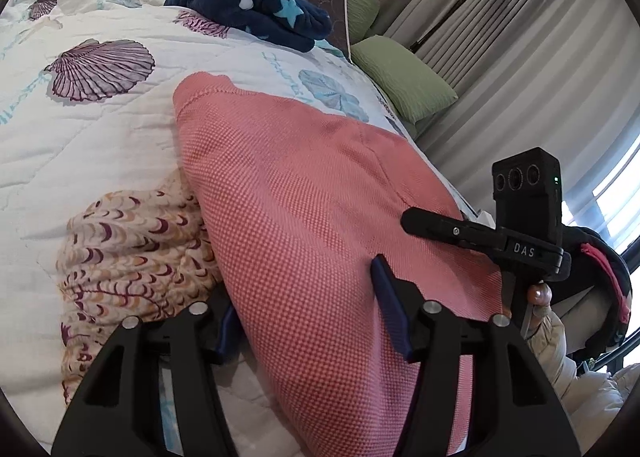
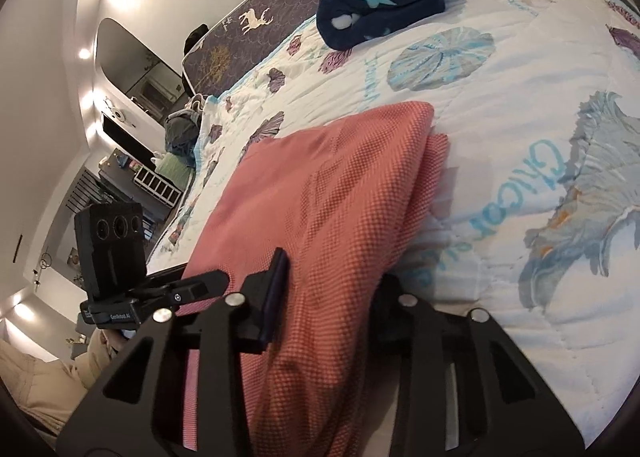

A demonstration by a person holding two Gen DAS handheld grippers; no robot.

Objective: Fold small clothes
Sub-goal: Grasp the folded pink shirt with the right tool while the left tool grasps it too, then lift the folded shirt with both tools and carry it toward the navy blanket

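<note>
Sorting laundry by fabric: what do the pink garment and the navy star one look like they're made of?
The pink garment looks like a matte knit, maybe cotton, with a fine waffle grid. The navy star garment looks like plush fleece: fuzzy, thick, softly rounded folds.

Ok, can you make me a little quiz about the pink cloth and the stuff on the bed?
1. True or false: the pink waffle-knit cloth lies between the fingers of both the left gripper and the right gripper.
2. Which pattern is on the navy fleece garment? A) stripes B) stars C) flowers
3. Fill in: the quilt under the cloth is printed with sea ____.

Key: 1 true; 2 B; 3 shells
</note>
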